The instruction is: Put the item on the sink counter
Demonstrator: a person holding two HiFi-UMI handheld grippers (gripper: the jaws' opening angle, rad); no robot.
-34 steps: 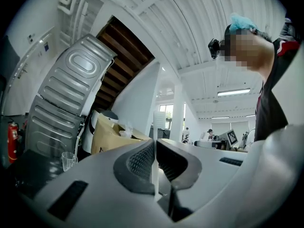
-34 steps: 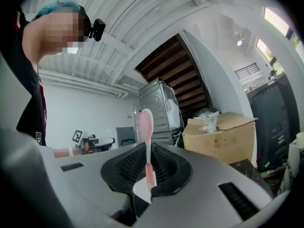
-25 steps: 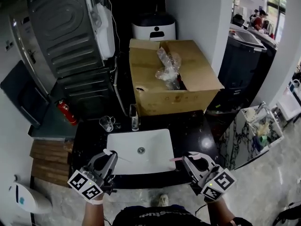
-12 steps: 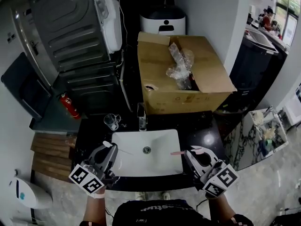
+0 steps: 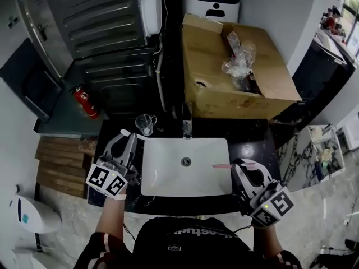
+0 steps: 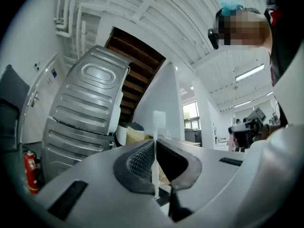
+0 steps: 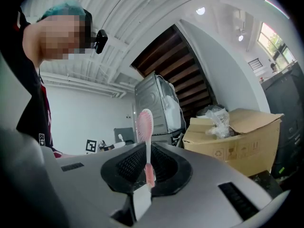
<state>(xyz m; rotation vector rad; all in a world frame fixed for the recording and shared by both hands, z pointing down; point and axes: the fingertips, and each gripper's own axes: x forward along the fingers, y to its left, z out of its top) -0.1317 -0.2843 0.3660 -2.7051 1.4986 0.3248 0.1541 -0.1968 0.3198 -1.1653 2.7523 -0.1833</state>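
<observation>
Sink counter (image 5: 249, 134) beside the glass (image 5: 146, 123) now sits under the left gripper (image 5: 126, 138), clamped on a white toothbrush (image 6: 155, 146) and placed to set it down; the right gripper (image 5: 245, 166) clasps a pink toothbrush (image 5: 221, 166) over the basin (image 5: 168, 175).

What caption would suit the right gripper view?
Right tool grips a pink toothbrush by its handle; cardboard box beyond.
</observation>
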